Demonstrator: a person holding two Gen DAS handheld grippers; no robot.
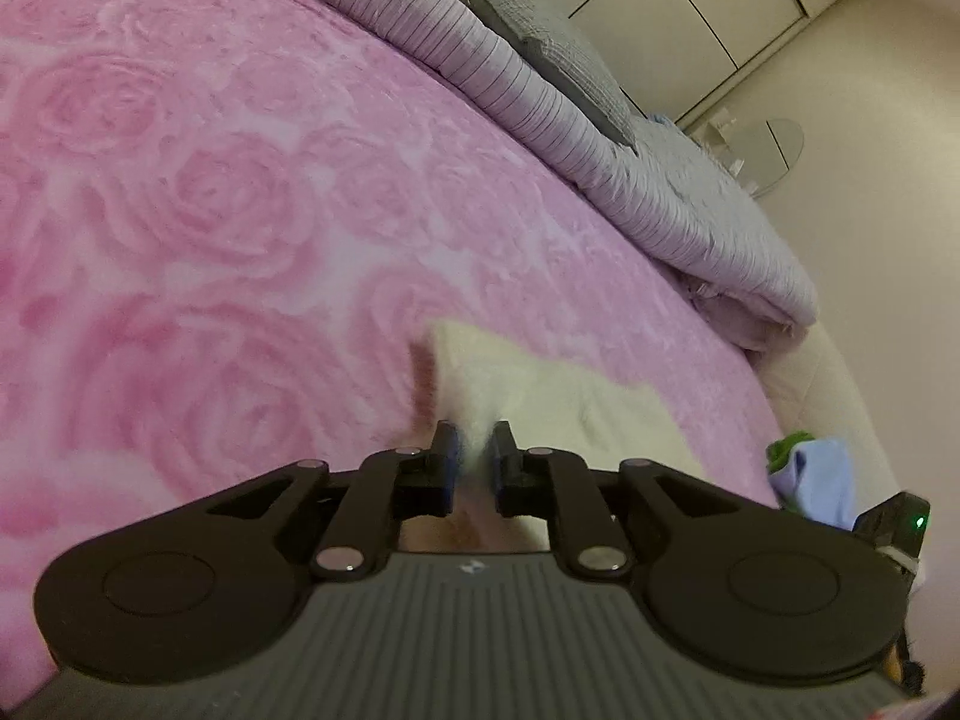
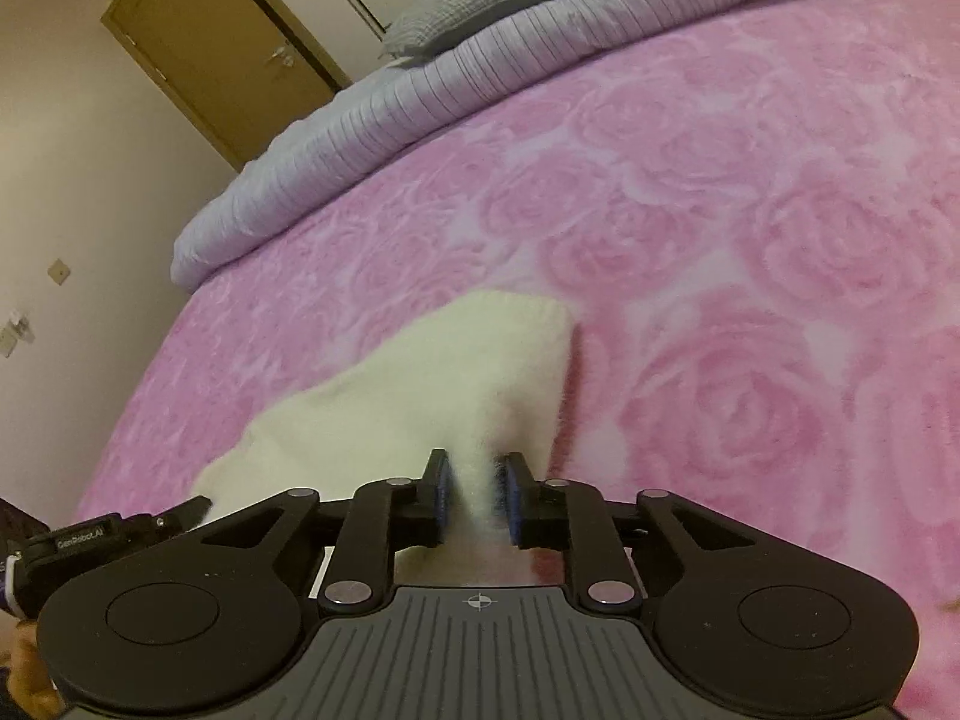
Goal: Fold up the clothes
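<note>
The cream garment (image 2: 420, 384) lies on the pink rose blanket (image 1: 210, 210), gathered up toward both grippers. The left gripper (image 1: 474, 450) is clamped on a fuzzy fold of it; the right gripper (image 2: 471, 474) pinches another fold likewise. In the left view, a striped duvet (image 1: 540, 96) with a grey pillow (image 1: 552, 54) runs from 12 to 3 o'clock, a blue-green bundle (image 1: 810, 474) sits at 4 o'clock. A door (image 2: 204, 42) stands at 10 o'clock in the right view.

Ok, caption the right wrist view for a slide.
Right gripper shut on a fluffy cream-white garment lying on the pink rose-patterned bedspread, ready to fold.
</note>
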